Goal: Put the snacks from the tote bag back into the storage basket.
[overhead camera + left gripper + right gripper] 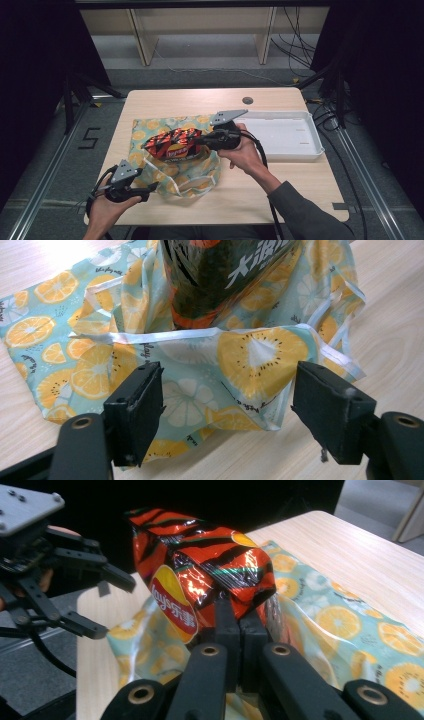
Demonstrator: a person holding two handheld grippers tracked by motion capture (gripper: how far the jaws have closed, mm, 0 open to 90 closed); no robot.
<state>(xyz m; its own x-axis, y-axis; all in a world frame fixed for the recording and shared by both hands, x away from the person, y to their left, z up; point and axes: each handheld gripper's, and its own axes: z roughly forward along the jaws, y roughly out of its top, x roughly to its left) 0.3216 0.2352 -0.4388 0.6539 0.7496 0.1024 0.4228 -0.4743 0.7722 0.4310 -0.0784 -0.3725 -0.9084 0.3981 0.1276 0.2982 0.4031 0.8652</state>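
Note:
A red and black Lay's chip bag [172,143] hangs over the open mouth of a teal cloth bag [145,127] printed with orange slices. My right gripper [200,141] is shut on the chip bag's right end; in the right gripper view the jaws [240,611] pinch the foil chip bag [200,565] above the cloth bag [345,625]. My left gripper [147,190] is at the cloth bag's near left rim. In the left gripper view its jaws [227,385] stand wide apart with the cloth bag's rim [250,360] loose between them, and the chip bag [220,275] is behind.
A white tray [285,132] lies on the wooden table [165,100] to the right of the cloth bag. A round cable hole [247,100] sits near the far edge. The left gripper [115,607] appears at the table's near corner in the right gripper view.

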